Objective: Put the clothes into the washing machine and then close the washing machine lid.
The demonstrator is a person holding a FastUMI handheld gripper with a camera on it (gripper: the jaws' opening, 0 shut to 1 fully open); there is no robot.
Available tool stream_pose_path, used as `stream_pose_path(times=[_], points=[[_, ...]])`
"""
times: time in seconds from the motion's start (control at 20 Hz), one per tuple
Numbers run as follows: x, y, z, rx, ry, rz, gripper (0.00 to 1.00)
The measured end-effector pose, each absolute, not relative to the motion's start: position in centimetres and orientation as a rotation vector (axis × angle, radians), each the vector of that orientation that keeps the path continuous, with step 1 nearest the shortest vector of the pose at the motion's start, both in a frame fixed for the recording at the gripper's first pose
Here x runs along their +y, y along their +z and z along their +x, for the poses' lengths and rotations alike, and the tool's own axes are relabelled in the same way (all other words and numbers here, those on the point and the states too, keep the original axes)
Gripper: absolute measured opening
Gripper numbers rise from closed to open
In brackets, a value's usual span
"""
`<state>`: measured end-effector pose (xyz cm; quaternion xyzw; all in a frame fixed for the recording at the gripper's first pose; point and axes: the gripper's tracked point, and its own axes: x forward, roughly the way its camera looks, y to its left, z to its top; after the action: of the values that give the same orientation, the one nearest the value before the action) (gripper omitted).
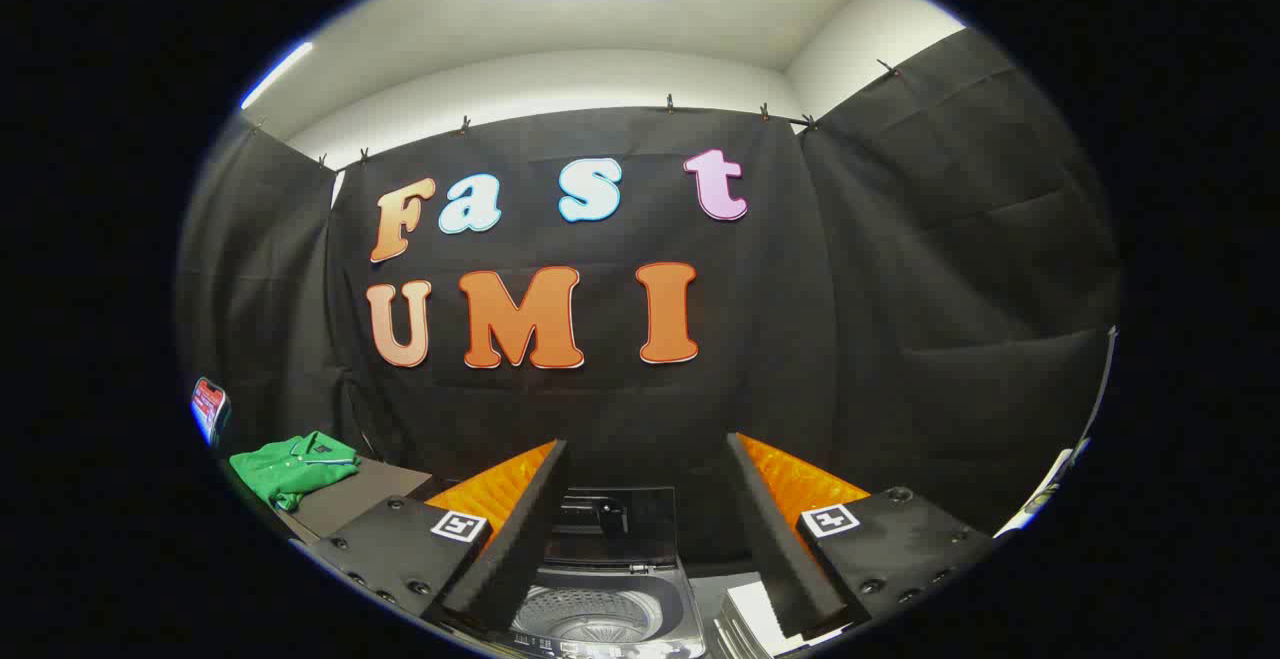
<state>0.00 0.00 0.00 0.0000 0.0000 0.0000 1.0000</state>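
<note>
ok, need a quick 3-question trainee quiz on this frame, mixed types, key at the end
1. True or false: the washing machine lid is closed.
2. Where is the green shirt? A) in the drum B) on the surface beside the machine C) between the fingers
3. Fill in: the hand-held gripper is ____, holding nothing.

Key: 1 false, the lid stands up and the drum shows. 2 B. 3 open.

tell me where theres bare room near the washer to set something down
Bare patch: the tabletop between the green shirt and the washing machine, whose lid stands open. The drum is free too. It is crowded by the white stack beside the machine. The gripper is open, holding nothing.
</note>
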Motion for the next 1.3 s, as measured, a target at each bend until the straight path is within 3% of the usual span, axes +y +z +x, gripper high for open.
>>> stream_pose_path(times=[1.3], points=[[2.1,-1.3,1.4,0.026,-0.047,0.026,0.98]])
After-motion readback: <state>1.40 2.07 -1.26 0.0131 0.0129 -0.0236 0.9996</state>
